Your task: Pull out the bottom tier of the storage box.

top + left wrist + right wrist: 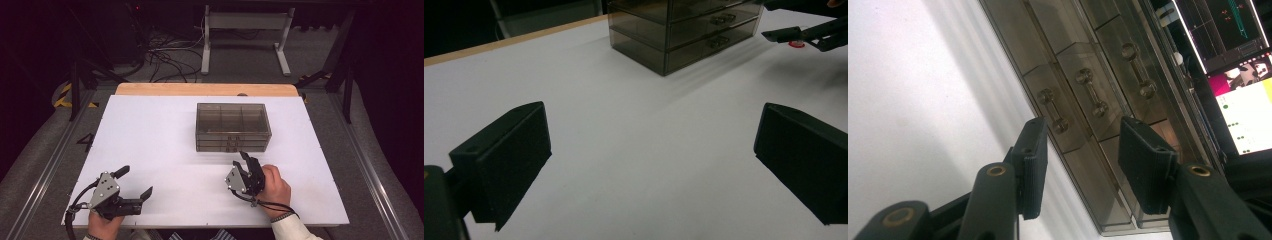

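a white table [150, 150] in a dark room. the smoky drawer box [233, 127] sits toward its far middle, all drawers shut, i judge nothing begun. just in front of the box my right gripper [248, 165] points at the handles [1089, 92], jaws apart, empty. well left of the box my left gripper [134, 182] gapes wide, empty.

**One numeral on the floor, nothing else legible**

A dark numeral "4" [85, 140] stood on the grey floor just left of the white table [150, 130], near its left edge. The monitors [1243, 75] beyond the smoked plastic drawer box [1088, 100], seen in the right gripper view, carried coloured panels and dots too small to read.
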Demonstrator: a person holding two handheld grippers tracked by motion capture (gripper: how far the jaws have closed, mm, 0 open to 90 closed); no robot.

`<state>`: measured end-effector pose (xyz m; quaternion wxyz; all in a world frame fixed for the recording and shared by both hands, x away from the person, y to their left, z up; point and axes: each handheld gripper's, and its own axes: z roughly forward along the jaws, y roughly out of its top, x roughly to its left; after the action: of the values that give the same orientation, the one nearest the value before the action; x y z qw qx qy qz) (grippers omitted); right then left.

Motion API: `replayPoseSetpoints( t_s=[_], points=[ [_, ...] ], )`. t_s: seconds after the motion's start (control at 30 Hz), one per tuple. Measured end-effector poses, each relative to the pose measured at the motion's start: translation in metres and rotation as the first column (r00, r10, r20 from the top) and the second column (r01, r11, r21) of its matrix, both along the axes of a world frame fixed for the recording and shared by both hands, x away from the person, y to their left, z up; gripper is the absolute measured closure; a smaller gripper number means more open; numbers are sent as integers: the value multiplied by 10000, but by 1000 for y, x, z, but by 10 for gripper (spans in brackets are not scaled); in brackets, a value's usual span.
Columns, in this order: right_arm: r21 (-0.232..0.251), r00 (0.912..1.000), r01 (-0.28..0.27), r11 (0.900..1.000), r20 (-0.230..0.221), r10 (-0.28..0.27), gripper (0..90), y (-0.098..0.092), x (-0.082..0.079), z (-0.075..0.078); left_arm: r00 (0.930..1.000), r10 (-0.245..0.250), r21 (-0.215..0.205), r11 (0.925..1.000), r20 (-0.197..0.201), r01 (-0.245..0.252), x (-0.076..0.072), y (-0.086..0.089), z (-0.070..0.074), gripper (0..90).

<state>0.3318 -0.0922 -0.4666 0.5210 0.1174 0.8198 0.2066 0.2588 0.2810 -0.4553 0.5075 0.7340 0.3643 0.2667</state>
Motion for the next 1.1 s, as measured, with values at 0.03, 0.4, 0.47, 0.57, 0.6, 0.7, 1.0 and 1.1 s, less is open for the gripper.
replayPoseSetpoints(
  t_s=[0.03, 0.4, 0.47, 0.57, 0.6, 0.7, 1.0, 1.1],
  points=[
    [-76, 10000, -26, 10000, -28, 26, 559, 0, 0, 0, 10000, 1, 4, 10000, 4, -1, 0, 0, 0, 25],
    [-531, 9985, 105, 9985, 549, -76, 609, 9, 5, -8, 10000, -18, 47, 10000, 42, 18, 0, 0, 0, 25],
    [-802, 9982, 80, 9967, 597, -32, 608, 12, 7, -10, 10000, 4, 19, 10000, 27, -4, 0, 0, 0, 25],
    [-1160, 9964, 157, 9931, 852, -58, 608, 17, 9, -17, 10000, 15, 10, 10000, 30, -15, 0, 0, 0, 25],
    [-1315, 9963, 213, 9911, 854, -100, 609, 19, 9, -18, 10000, 15, 9, 10000, 33, -15, 0, 0, 0, 25],
    [-1508, 9952, 263, 9882, 976, -116, 615, 22, 11, -23, 10000, 2, 21, 10000, 31, -2, 0, 0, 0, 25],
    [-2091, 9941, 586, 9761, 1017, -379, 630, 25, 18, -31, 10000, -23, 44, 10000, 37, 23, 0, 0, 0, 25],
    [-2284, 9933, 670, 9713, 1076, -432, 637, 27, 21, -34, 10000, -27, 21, 10000, 1, 27, 0, 0, 0, 25]
  ],
)
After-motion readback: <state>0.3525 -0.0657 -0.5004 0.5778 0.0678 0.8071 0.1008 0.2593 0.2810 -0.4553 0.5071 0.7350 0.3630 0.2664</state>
